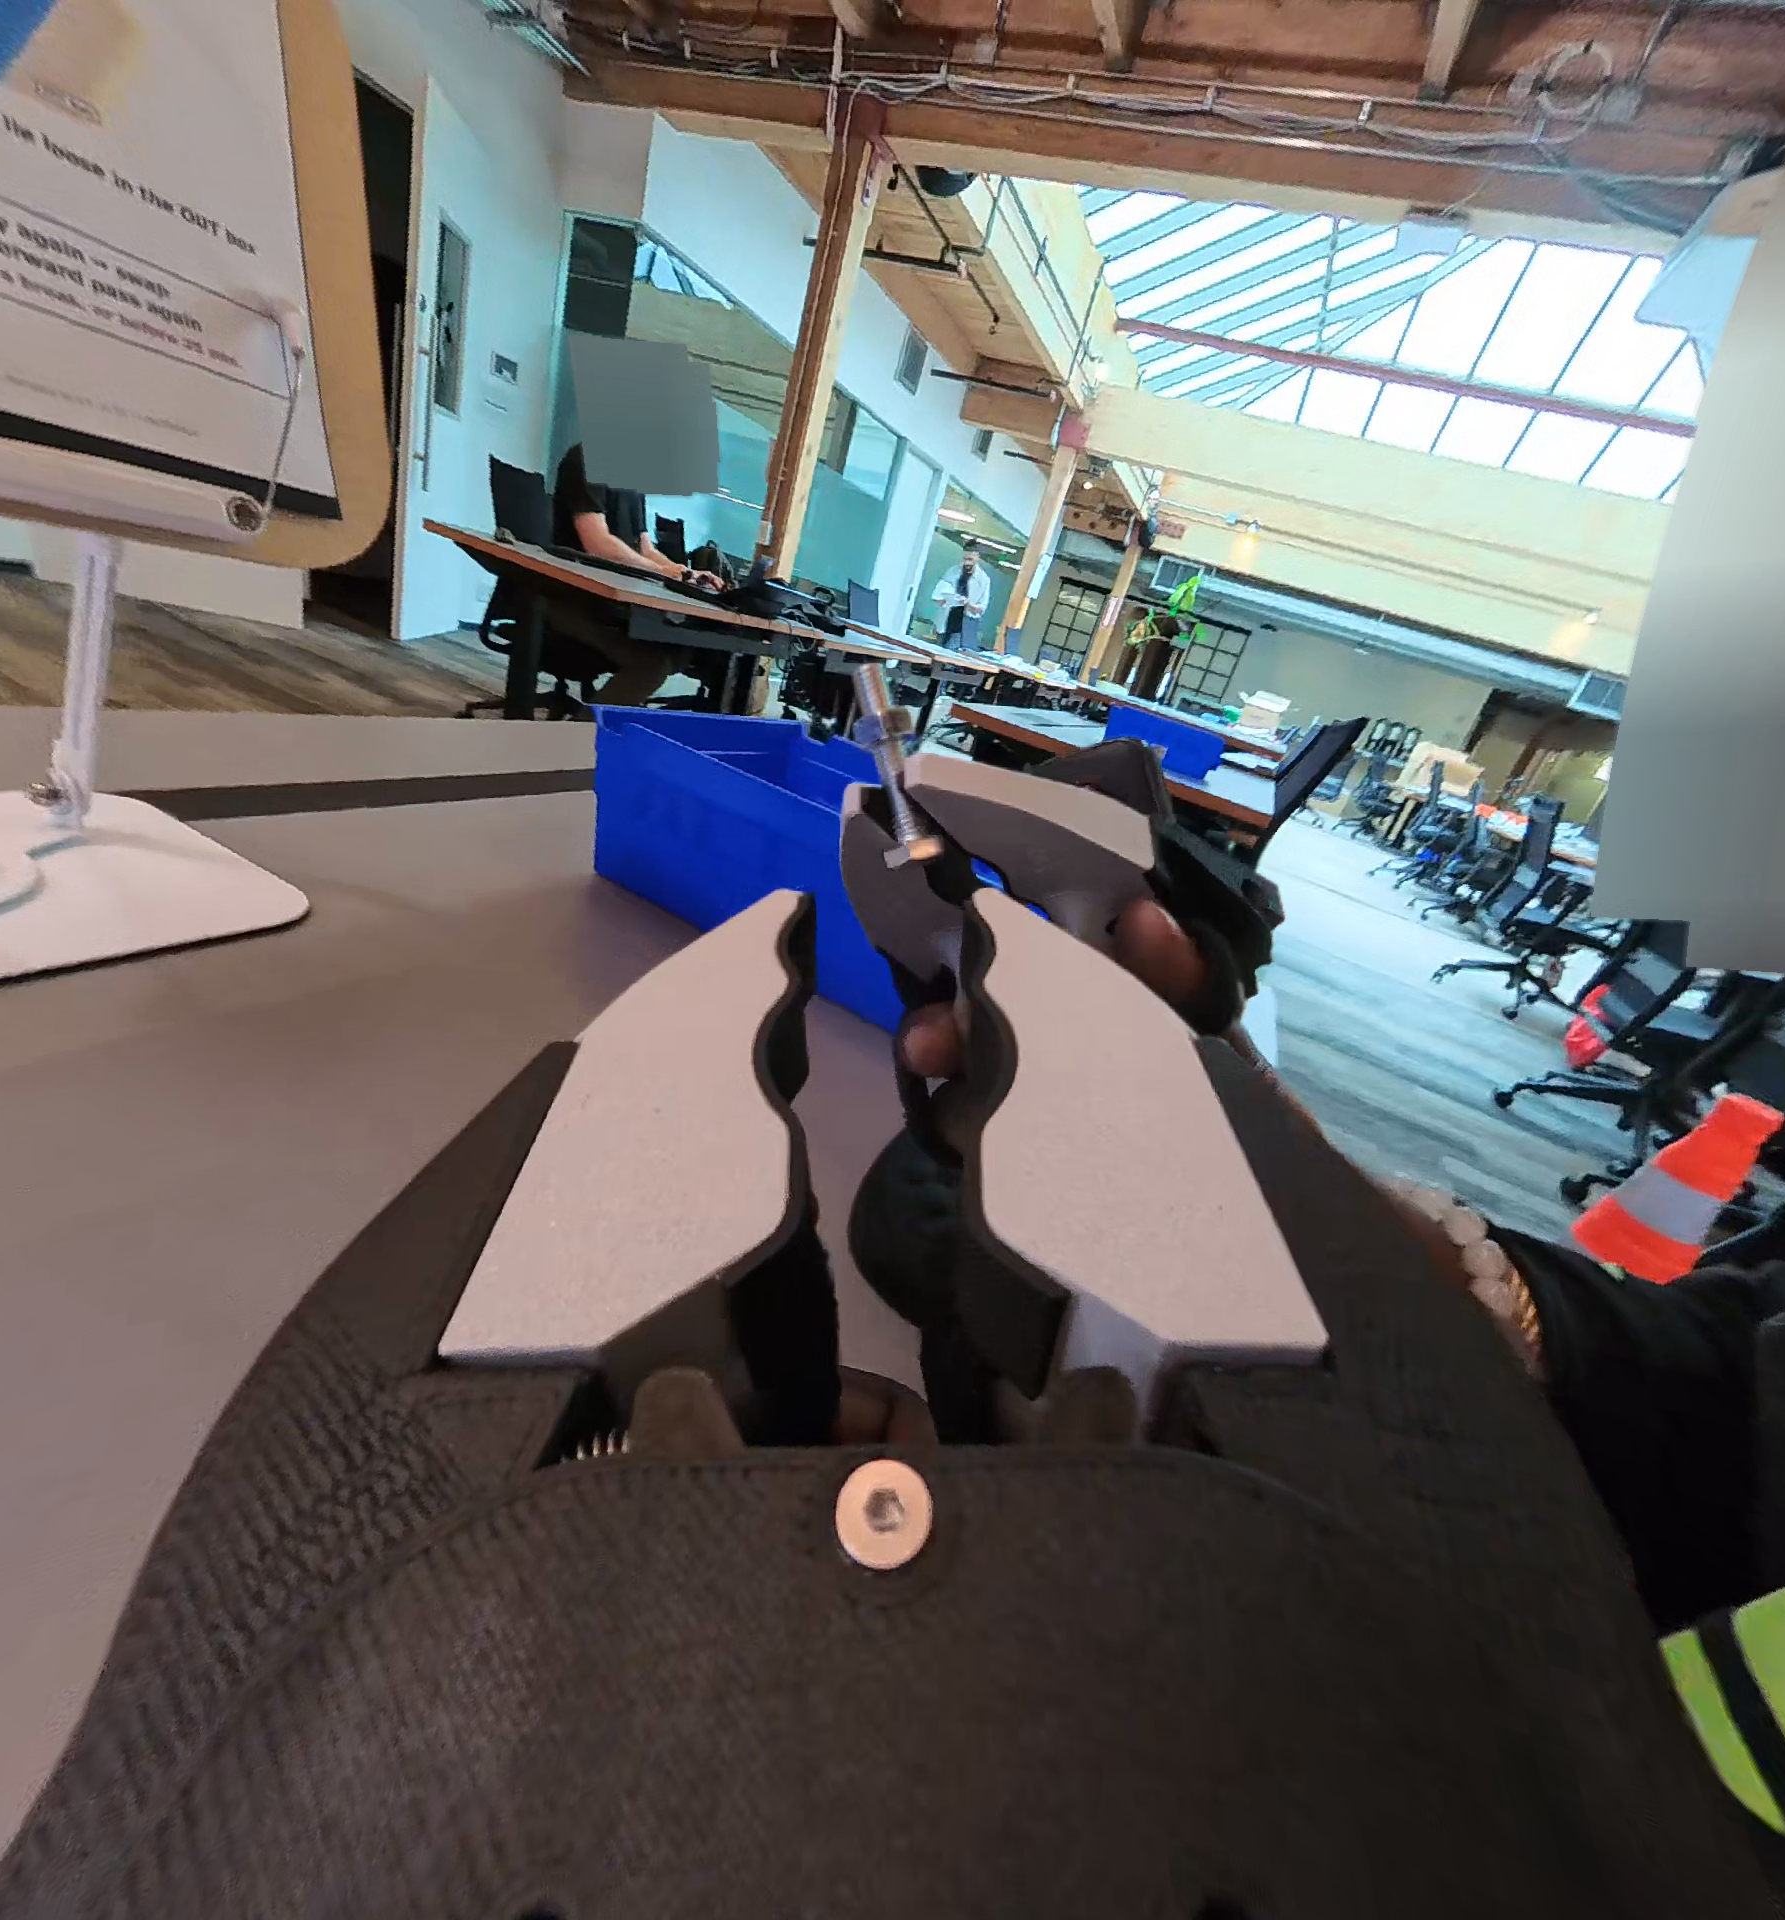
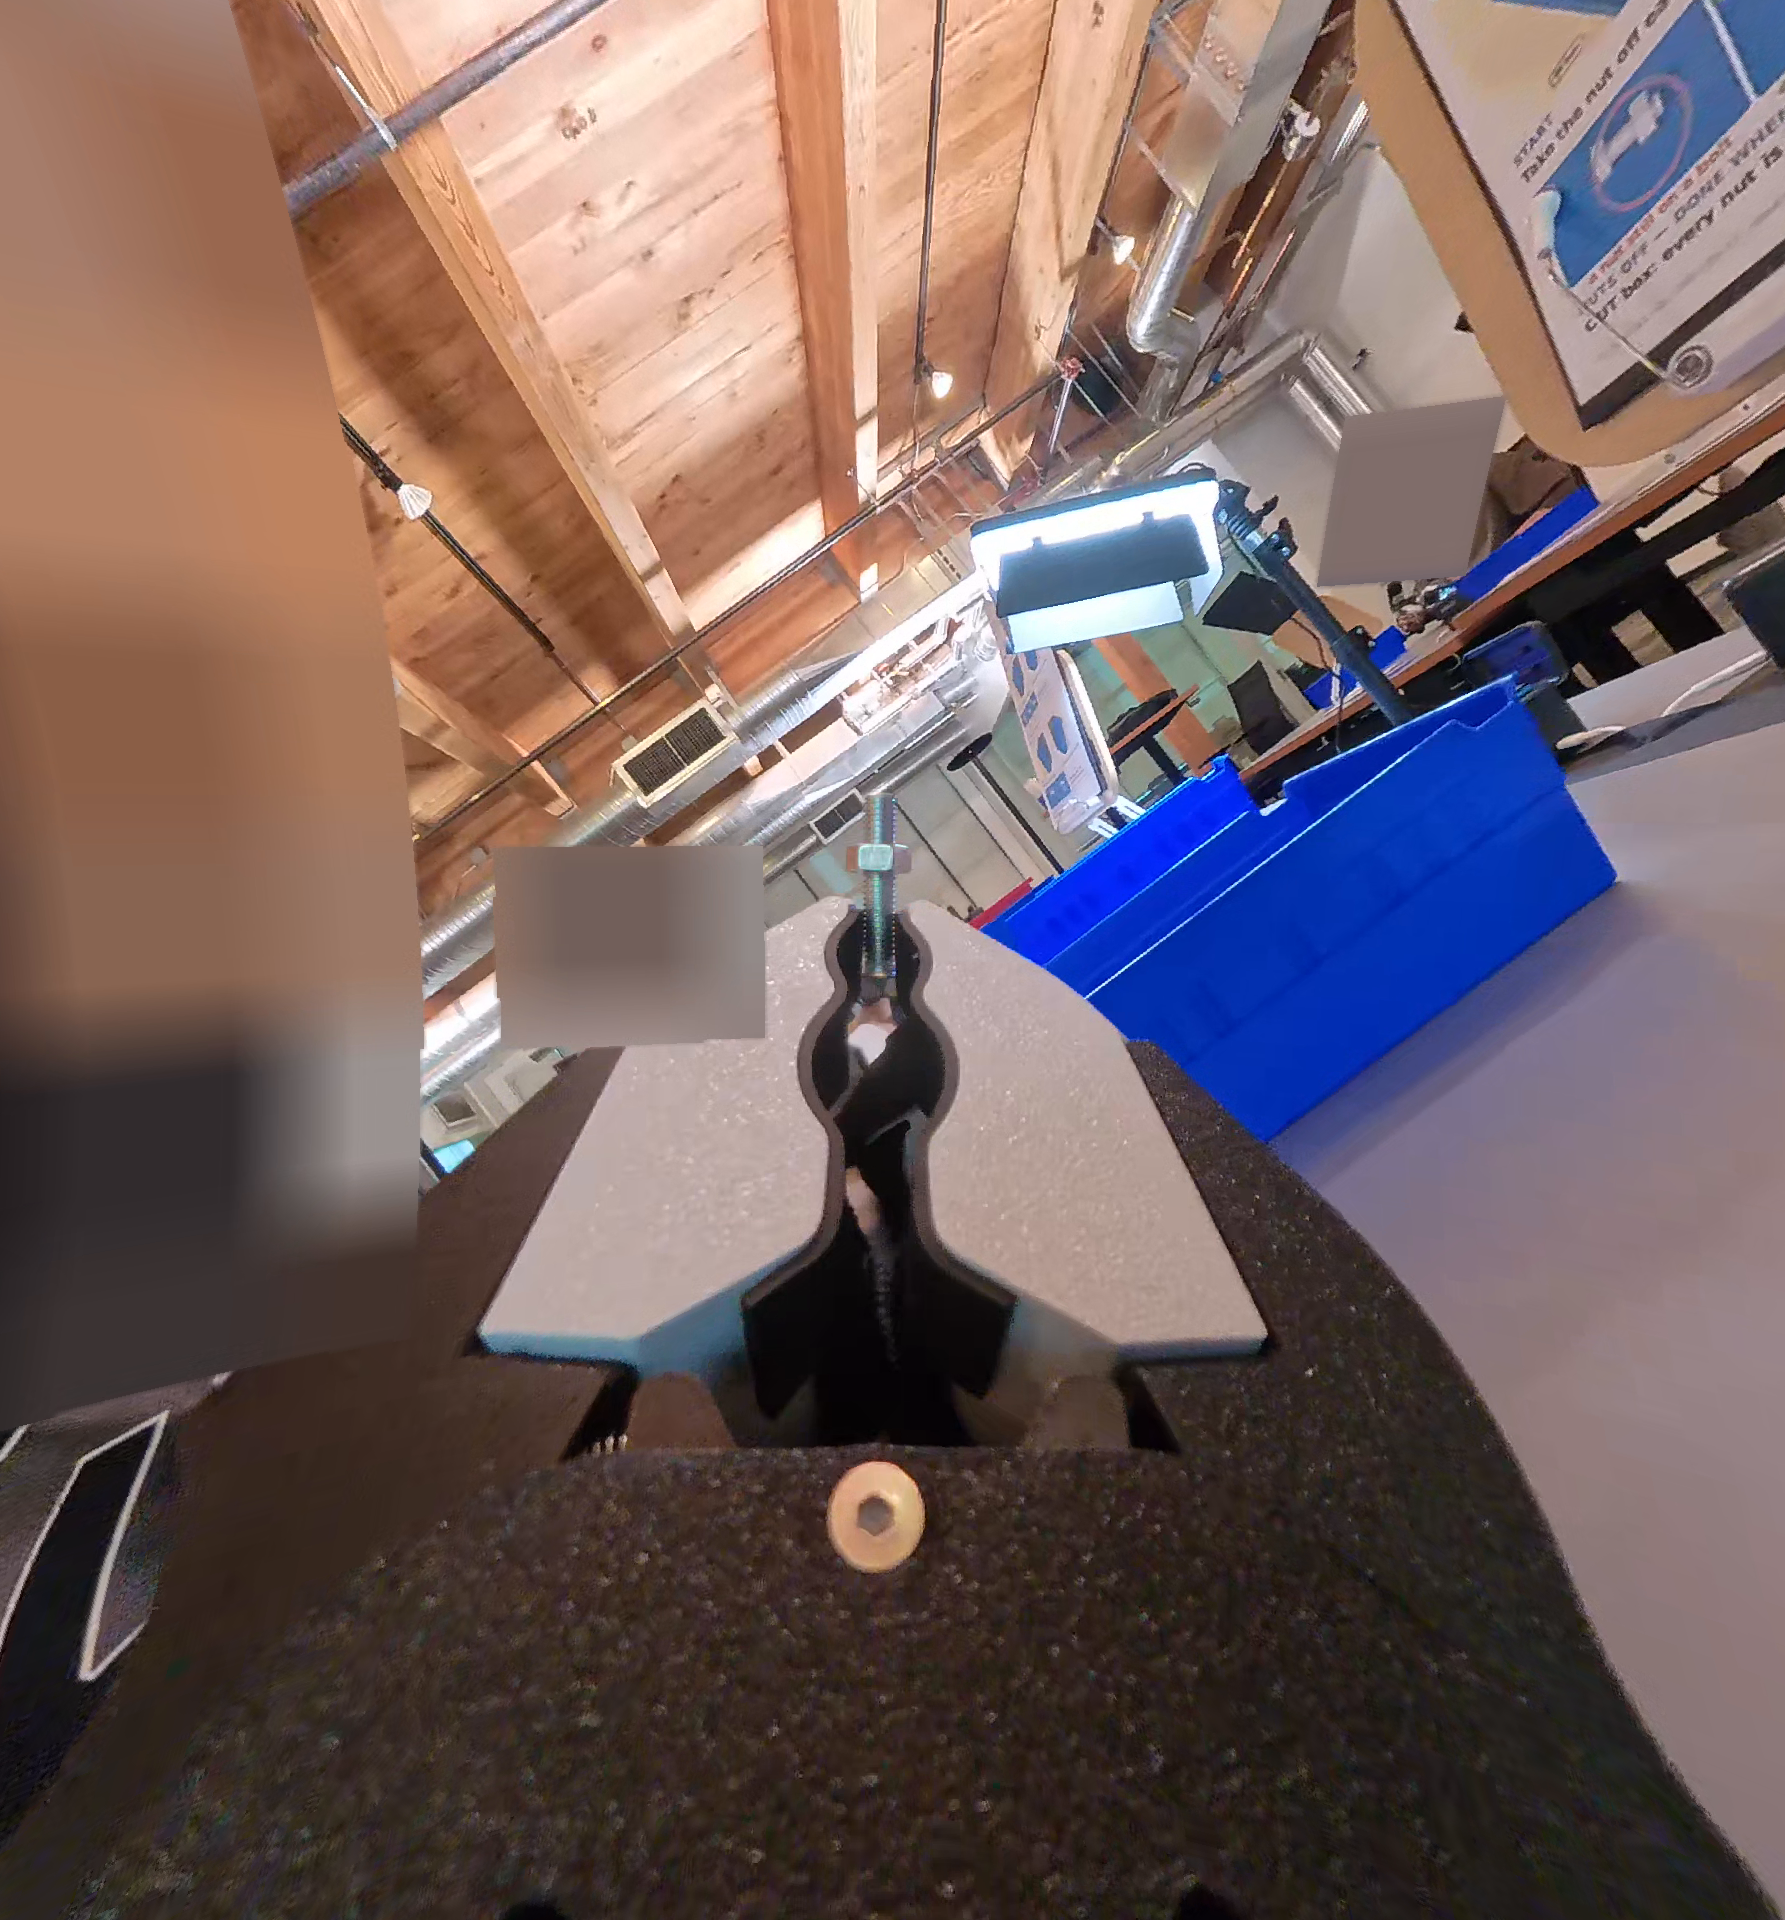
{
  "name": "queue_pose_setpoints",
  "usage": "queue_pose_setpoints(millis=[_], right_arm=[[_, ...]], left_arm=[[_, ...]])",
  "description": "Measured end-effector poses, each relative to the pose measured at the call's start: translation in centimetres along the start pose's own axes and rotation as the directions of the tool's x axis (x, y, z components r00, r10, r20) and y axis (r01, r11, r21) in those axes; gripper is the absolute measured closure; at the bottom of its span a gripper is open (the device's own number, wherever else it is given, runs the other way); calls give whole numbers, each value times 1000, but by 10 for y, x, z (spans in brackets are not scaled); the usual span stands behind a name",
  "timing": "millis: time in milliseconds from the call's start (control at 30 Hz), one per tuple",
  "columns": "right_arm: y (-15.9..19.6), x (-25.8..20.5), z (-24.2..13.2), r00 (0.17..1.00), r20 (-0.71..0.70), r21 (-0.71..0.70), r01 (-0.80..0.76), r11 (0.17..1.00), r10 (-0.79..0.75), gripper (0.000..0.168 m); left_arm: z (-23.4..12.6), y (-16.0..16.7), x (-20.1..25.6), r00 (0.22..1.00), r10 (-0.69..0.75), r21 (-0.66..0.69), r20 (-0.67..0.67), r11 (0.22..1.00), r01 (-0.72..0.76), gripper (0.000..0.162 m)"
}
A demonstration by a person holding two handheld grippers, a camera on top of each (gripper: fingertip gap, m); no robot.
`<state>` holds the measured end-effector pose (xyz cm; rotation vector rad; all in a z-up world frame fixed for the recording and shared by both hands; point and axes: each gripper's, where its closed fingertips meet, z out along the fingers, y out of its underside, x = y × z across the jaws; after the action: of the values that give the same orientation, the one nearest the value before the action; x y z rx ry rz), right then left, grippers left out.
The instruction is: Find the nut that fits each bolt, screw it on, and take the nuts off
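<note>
**Bolt clamped in right gripper, nut part-way along the thread**

My right gripper (image 2: 880,940) is closed on the bolt (image 2: 881,904). In the right wrist view the bolt stands upright at frame centre. Its lower shank is pinched between the fingertips and its threaded end points up toward the ceiling. The nut (image 2: 879,857) sits on the thread above the tips, apart from them, with a short length of thread showing beyond it.

In the left wrist view the same bolt appears just above centre, tilted, with its hex head (image 1: 912,852) in the gap below the right gripper's tips. My left gripper (image 1: 883,914) holds nothing. Its jaws stand slightly apart, in the centre of the frame, just below the right gripper and not touching the nut.

A blue bin (image 1: 722,821) rests on the grey table (image 1: 244,1091), behind the grippers in the left wrist view.

Step in hand, as I judge it: turning the nut on the bolt. I cannot tell whether it is going on or coming off.

Next move: raise the left gripper to the nut, close on two opposite flats, and rotate about the bolt's axis. Keep the right grip firm so the bolt does not spin.
</note>
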<state>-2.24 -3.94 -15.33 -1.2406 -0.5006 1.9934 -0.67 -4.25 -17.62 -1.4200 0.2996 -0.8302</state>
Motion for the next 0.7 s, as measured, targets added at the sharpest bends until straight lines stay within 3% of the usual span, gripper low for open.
queue_pose_setpoints(millis=[200, 367, 533, 567, 700], right_arm=[[9, 1, 1, 998, -8, -51, 60, 997, -60, 163], [13, 0, 1, 994, -10, -86, 104, 991, -105, 163], [15, -3, 0, 992, 12, -123, 129, 984, -128, 163], [14, -4, 0, 990, 17, -130, 141, 981, -140, 160], [17, -9, -4, 967, 50, -222, 253, 942, -248, 157]], left_arm=[[0, 3, 5, 982, -158, -52, -103, 987, 153, 138], [-2, 3, 7, 967, -203, -88, -152, 978, 191, 147], [-5, 6, 10, 973, -137, -118, -184, 986, 117, 154], [-6, 7, 11, 976, -111, -123, -187, 988, 89, 162], [-9, 9, 9, 985, 33, -134, -171, 989, -57, 162]])
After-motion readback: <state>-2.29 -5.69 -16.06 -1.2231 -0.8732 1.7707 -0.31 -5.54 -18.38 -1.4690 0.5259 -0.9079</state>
